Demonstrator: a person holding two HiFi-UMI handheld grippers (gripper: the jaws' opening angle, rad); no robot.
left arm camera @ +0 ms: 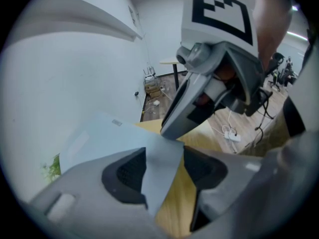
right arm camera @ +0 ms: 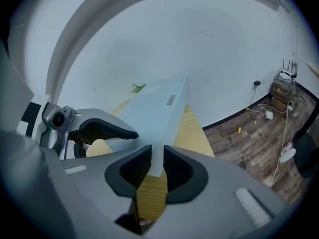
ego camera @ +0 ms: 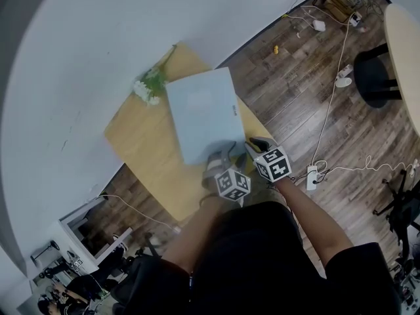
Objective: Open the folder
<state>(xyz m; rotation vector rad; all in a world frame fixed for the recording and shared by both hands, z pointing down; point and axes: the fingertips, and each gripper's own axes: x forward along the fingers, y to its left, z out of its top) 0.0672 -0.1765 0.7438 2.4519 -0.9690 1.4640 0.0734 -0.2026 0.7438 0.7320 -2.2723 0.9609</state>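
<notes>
Folder [ego camera: 203, 113] looks light, thin, slick and a bit floppy. Right gripper [right arm camera: 155, 168] pinches its near edge. Left gripper [left arm camera: 164, 169] is spread wide around the corner. Best to grab the top cover only.

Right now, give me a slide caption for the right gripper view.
Right gripper, jaws closed on the near edge of a pale blue flat folder on a light wooden table.
</notes>
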